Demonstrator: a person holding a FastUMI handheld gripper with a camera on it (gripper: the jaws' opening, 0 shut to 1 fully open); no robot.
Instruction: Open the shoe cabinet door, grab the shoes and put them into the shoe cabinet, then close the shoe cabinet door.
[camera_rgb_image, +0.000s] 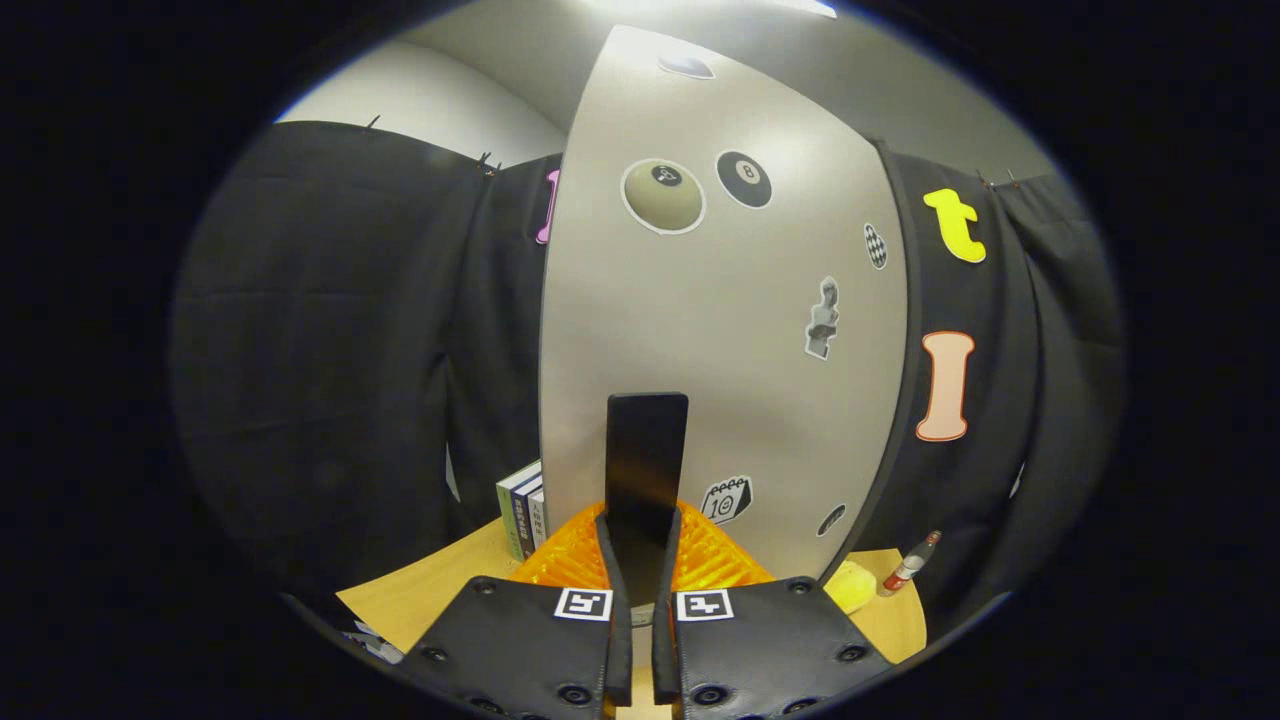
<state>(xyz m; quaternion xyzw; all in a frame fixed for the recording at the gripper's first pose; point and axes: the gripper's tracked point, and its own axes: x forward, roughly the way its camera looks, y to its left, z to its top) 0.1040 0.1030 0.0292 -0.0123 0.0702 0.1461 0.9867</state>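
The shoe cabinet door (720, 330) stands straight ahead and very close, a pale panel with several stickers on it. Its dark upright handle (646, 460) rises from between my fingers. My gripper (641, 570) is shut on the lower part of that handle, with a finger (565, 560) pressed to either side. The door hides whatever lies behind it, and I cannot tell how far it has swung.
A few upright books (524, 512) stand on the wooden tabletop (420, 600) just left of the door's foot. To the right of the door lie a small yellow object (851, 586) and a small bottle (908, 566). Black cloth walls close in both sides.
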